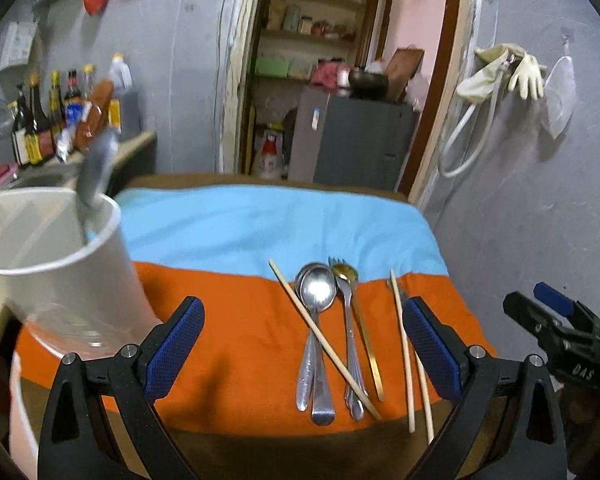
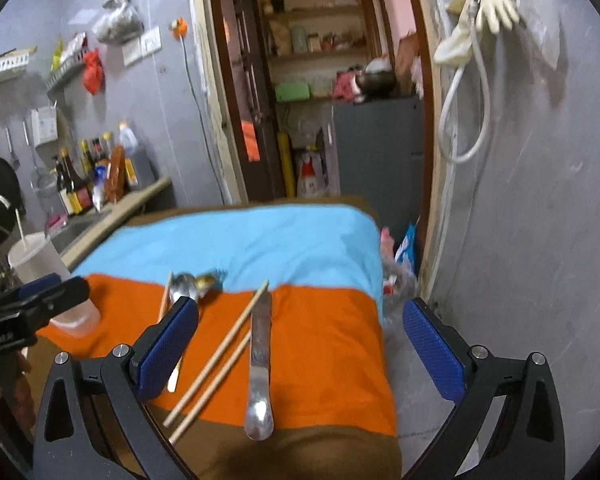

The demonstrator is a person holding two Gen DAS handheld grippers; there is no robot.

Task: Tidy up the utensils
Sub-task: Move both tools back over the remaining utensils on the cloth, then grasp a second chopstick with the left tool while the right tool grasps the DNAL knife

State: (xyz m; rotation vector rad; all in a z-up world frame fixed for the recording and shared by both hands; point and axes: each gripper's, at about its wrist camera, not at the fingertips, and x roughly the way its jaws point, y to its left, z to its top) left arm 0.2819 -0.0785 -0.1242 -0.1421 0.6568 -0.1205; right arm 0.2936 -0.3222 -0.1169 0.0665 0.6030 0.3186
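Ahead of left claw (image 1: pixel 300 344), spoons (image 1: pixel 316 320), chopsticks (image 1: pixel 408 360)

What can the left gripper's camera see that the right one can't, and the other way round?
Only the left view shows inside the white cup, where a blurred utensil stands, and the spoons in full. Only the right view clearly shows the butter knife, and the bags on the floor. Both show the orange and blue cloth, chopsticks, doorway and hanging gloves. Both grippers' jaws are open and empty.
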